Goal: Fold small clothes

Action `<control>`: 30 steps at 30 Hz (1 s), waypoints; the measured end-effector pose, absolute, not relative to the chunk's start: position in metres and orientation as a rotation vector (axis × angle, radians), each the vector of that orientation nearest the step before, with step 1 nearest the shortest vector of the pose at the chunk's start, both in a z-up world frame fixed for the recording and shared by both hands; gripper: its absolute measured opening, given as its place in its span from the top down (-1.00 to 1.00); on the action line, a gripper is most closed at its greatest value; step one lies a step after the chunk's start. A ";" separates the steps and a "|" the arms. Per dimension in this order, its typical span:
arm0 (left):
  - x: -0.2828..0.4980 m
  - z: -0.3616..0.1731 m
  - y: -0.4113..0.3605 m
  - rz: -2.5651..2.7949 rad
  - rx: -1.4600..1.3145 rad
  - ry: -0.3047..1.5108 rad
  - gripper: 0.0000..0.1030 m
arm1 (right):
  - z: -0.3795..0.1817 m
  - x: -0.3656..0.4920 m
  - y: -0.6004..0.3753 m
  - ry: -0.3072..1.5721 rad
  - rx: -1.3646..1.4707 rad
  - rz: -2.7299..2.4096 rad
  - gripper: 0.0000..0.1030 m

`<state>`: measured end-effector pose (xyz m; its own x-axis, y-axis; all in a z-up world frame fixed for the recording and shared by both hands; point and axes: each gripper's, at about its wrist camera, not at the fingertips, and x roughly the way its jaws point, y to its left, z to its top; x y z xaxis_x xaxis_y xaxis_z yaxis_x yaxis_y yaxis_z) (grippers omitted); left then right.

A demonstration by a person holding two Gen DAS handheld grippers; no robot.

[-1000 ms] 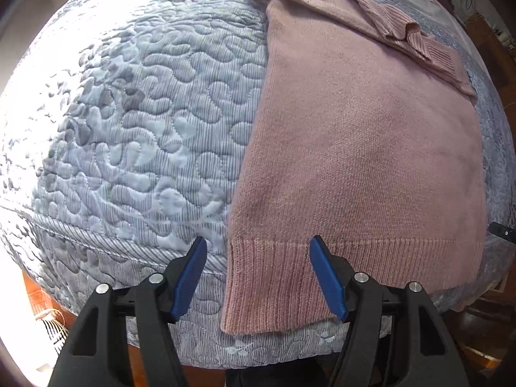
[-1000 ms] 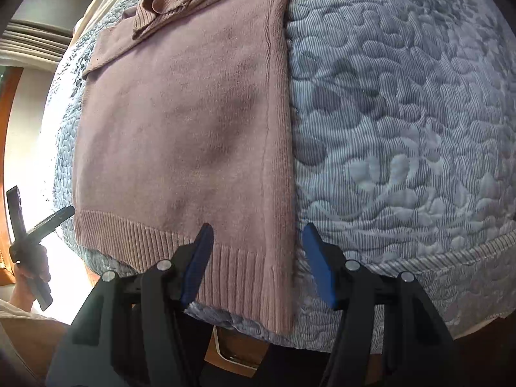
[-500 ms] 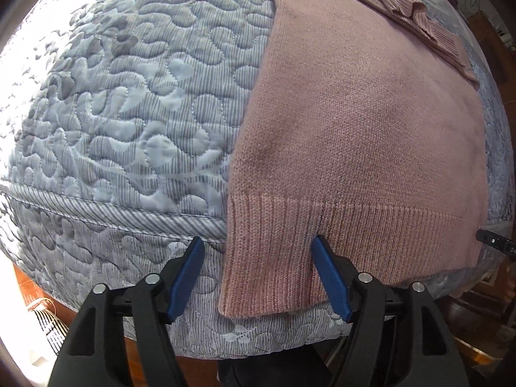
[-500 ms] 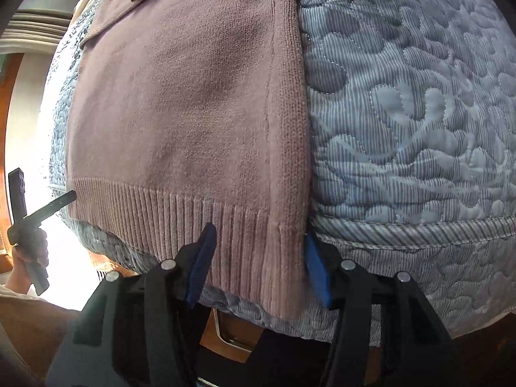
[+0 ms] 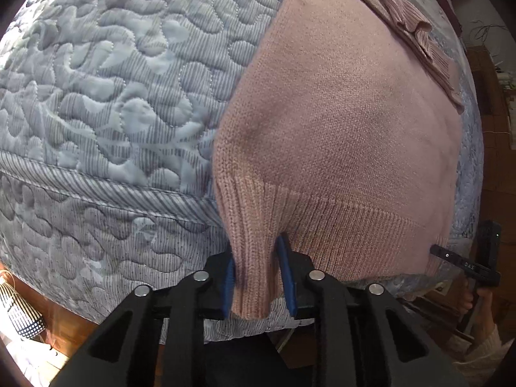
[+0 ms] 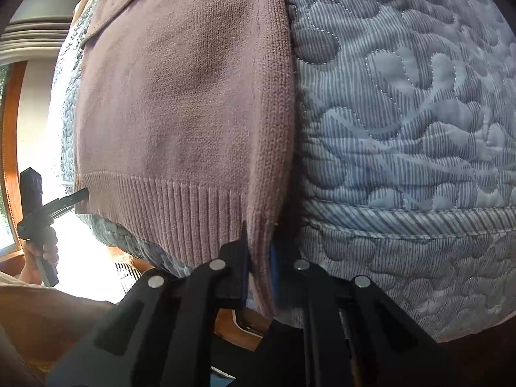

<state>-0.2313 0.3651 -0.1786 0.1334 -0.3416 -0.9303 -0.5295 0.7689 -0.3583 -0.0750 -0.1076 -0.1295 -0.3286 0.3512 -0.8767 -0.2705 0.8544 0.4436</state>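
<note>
A pink knit sweater point(image 5: 338, 113) lies flat on a quilted grey-blue bedspread point(image 5: 96, 96), its ribbed hem hanging over the bed's near edge. My left gripper point(image 5: 259, 277) is shut on the hem's left corner, the fabric bunched between the blue pads. In the right wrist view the same sweater point(image 6: 180, 96) fills the left half, and my right gripper point(image 6: 259, 264) is shut on the hem's right corner. A sleeve point(image 5: 416, 29) is folded across the far part of the sweater.
The bedspread point(image 6: 403, 96) stretches wide on both sides of the sweater. A hand holding the other gripper shows at the right edge point(image 5: 477, 267) and at the left edge point(image 6: 35, 216). Wooden floor and a patterned object point(image 5: 22, 316) lie below the bed's edge.
Both grippers moved in toward the hem and went from open to shut, each pinching a bottom corner of the sweater; the ribbing now bunches between the pads.
</note>
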 end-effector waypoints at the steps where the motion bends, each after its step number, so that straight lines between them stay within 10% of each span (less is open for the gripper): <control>1: -0.232 -0.176 0.367 0.153 -0.771 1.465 0.74 | -0.125 -0.071 -0.107 1.797 0.077 0.644 0.84; 15: -0.149 -0.103 0.405 0.077 -0.792 1.164 0.81 | -0.052 0.020 -0.098 1.575 0.397 0.746 0.85; 30: -0.050 -0.145 0.446 0.127 -0.786 1.096 0.81 | -0.102 0.116 -0.088 1.580 0.494 0.639 0.84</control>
